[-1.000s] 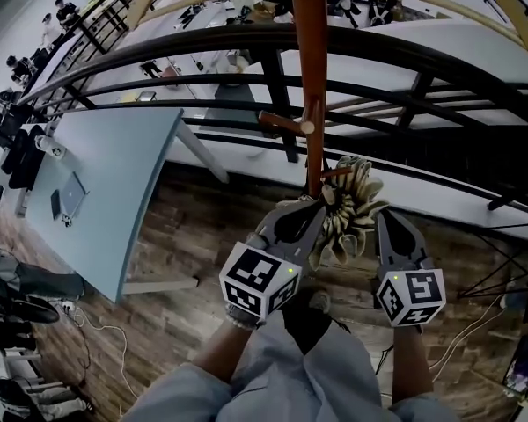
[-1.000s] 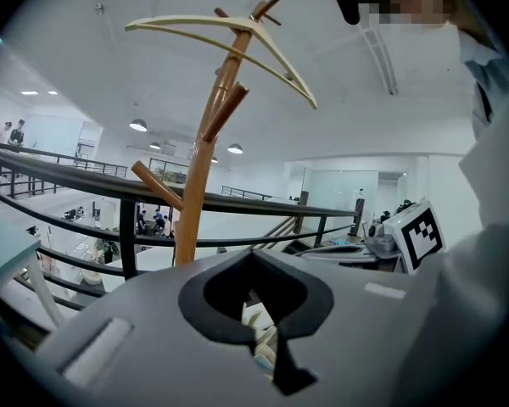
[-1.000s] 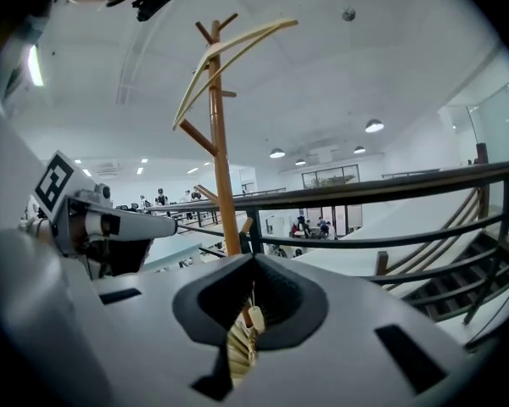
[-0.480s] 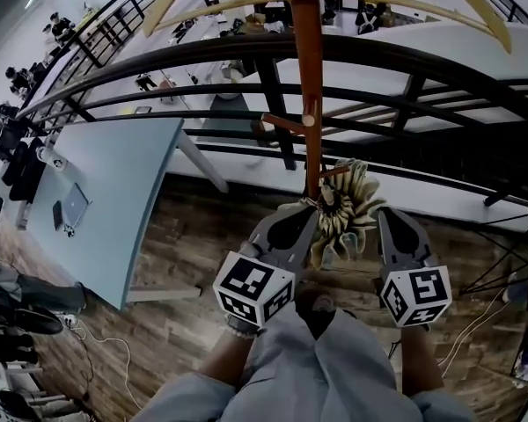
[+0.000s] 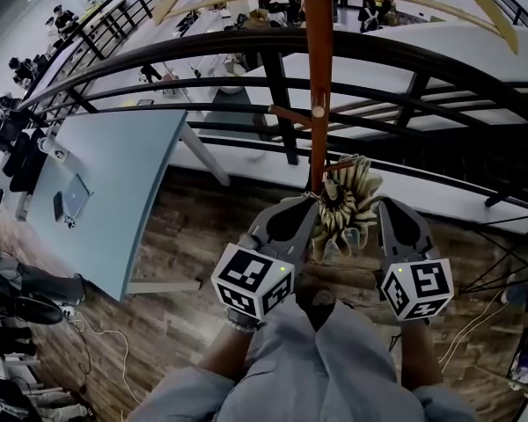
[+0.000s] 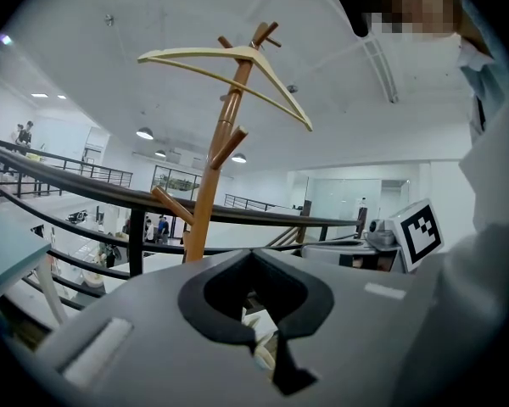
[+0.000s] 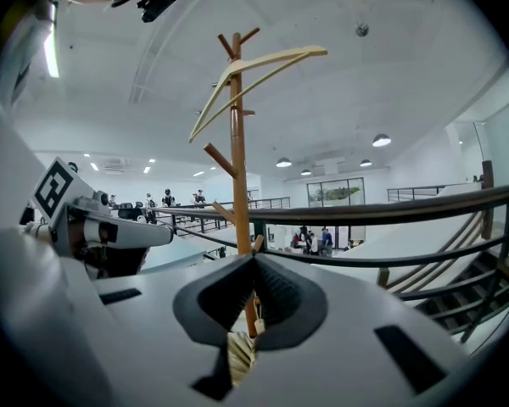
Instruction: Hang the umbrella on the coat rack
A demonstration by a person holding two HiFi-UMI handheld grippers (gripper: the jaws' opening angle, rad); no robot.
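A folded cream fabric umbrella (image 5: 345,207) is seen hanging against the reddish-brown wooden coat rack (image 5: 316,77), just below a short peg, above the wood-plank floor (image 5: 185,323). The left gripper (image 5: 308,206) is held with its jaws closed tip to tip (cream pleats show through the hollow behind them in the left gripper view), and the tips are set right at the umbrella's top beside the pole. The right gripper (image 5: 385,207) is held just beside the umbrella on its other side, jaws likewise pressed together with nothing clamped. A pale wooden hanger (image 6: 229,62) is perched on the rack's top. A black metal railing (image 5: 158,60) is seen behind.
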